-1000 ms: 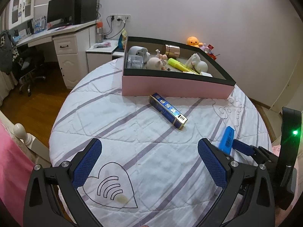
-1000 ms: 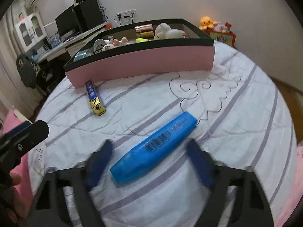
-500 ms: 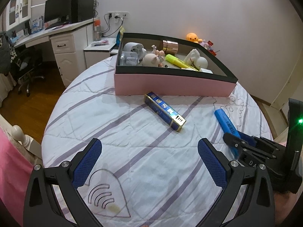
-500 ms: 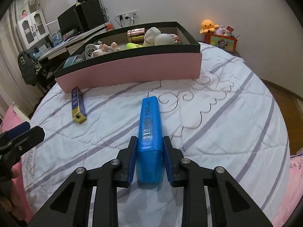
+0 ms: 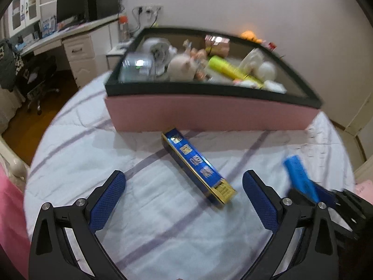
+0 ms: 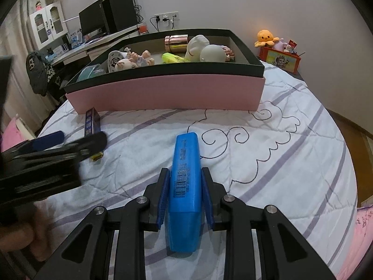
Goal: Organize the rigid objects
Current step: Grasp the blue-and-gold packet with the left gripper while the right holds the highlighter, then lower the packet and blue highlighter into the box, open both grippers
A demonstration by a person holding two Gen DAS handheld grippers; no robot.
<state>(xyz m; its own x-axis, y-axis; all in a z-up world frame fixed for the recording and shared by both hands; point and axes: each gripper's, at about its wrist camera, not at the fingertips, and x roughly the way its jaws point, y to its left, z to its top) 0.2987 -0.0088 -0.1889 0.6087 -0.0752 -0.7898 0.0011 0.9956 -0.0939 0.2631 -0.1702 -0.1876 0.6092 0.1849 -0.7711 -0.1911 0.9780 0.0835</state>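
Striped white bedding (image 5: 163, 221) with a pink-walled, black-rimmed box (image 5: 209, 114) on it fills the left wrist view, which is somewhat blurred. Toys, a yellow tube and other small items are seen piled inside the box. A long blue and gold carton (image 5: 198, 165) is laid flat on the bedding in front of the box, its near end between the spread jaws of the left gripper (image 5: 184, 200); neither pad is seen touching it, so this gripper is released. At the right edge a blue marker (image 5: 300, 177) is seen clamped in the right gripper.

From the right wrist view, the same bedding (image 6: 291, 163) and box (image 6: 167, 91) are shown sharply. The blue marker (image 6: 185, 182) is gripped by its sides between the clenched pads of the right gripper (image 6: 185, 186), pointing away towards the box, just above the cover. The carton (image 6: 92, 126) is seen at left, partly hidden by the left gripper (image 6: 70, 142).
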